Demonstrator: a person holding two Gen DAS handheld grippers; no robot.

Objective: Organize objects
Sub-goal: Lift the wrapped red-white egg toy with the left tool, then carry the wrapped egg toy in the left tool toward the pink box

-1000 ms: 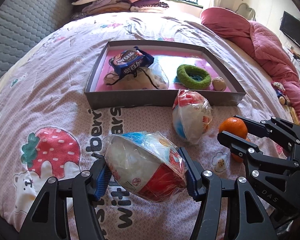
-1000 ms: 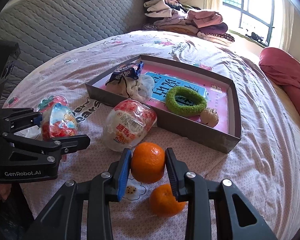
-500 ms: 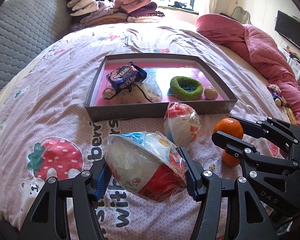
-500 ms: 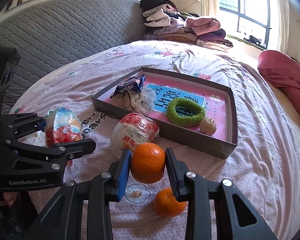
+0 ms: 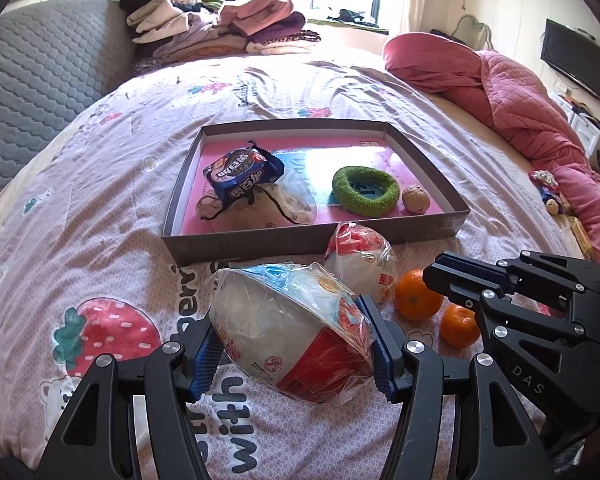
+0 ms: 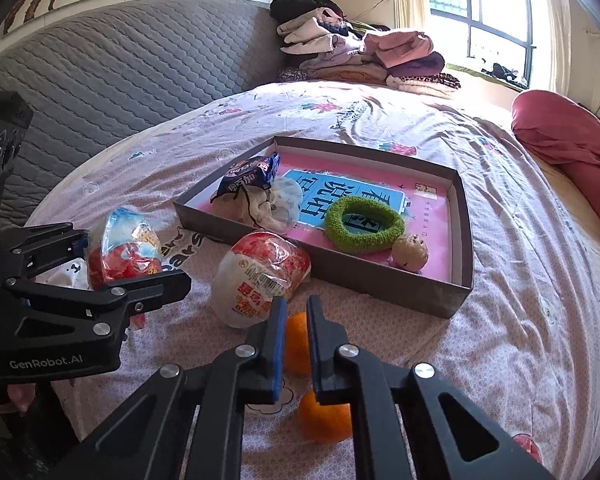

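Observation:
My left gripper (image 5: 290,320) is shut on a plastic-wrapped instant noodle bowl (image 5: 288,332), held just above the bedspread; the right wrist view shows the same bowl (image 6: 120,248) at left. A second wrapped noodle bowl (image 5: 360,264) lies in front of the grey box (image 5: 300,240). My right gripper (image 6: 297,304) is closing, its jaws almost together with nothing between them. One orange (image 6: 296,344) lies on the bed right under its tips, and another orange (image 6: 324,416) lies nearer the camera. The left wrist view shows both oranges (image 5: 418,296) side by side.
The box holds a blue snack packet (image 5: 242,172), a drawstring pouch (image 5: 252,212), a green ring (image 5: 364,190) and a small beige ball (image 5: 416,200). Folded clothes (image 5: 220,28) are stacked at the bed's far side. A red quilt (image 5: 520,96) lies to the right.
The orange has left my right gripper's jaws and now lies on the bed below them. Those jaws have come nearly together. The left gripper still holds its bowl.

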